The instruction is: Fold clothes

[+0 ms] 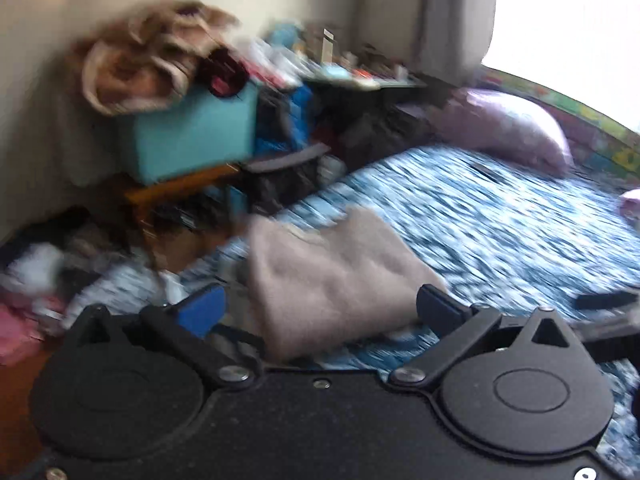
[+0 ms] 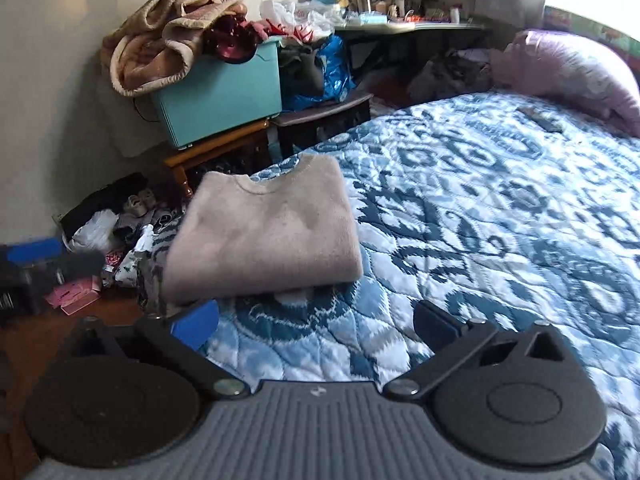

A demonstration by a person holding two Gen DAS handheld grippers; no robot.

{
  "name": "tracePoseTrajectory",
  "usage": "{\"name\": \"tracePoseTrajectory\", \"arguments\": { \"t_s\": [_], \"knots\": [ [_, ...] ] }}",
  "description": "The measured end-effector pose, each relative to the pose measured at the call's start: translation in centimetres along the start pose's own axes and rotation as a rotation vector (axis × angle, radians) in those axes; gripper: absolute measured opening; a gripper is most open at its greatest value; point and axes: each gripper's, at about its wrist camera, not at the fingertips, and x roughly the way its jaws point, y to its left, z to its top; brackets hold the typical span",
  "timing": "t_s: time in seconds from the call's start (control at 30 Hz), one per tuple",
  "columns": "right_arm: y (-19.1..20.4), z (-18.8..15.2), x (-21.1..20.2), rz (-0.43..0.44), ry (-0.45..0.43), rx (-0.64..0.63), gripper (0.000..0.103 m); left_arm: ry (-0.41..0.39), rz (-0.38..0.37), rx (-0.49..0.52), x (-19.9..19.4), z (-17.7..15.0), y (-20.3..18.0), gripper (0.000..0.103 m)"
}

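Folded beige sweater [image 2: 262,240] lies on quilt [image 2: 480,220] ahead of right gripper [image 2: 316,322]; left gripper [image 1: 320,308] likewise; both spread wide, empty.

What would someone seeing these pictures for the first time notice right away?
A folded beige sweater lies near the left edge of the blue and white patterned quilt, just ahead of the open right gripper, which holds nothing. Behind it, against the wall, a teal bin on a wooden stand carries a heaped tan blanket. A lilac pillow lies at the far end of the bed.
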Motion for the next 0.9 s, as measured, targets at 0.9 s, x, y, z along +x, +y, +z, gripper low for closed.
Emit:
{"name": "tracePoseTrajectory", "arguments": {
  "t_s": [0.9],
  "knots": [
    [5.6, -1.5, -9.3, -0.099, -0.064, -0.032, 0.103, 0.061, 0.055, 0.049, -9.0, -1.1, -2.4, 0.103]
  ]
}}
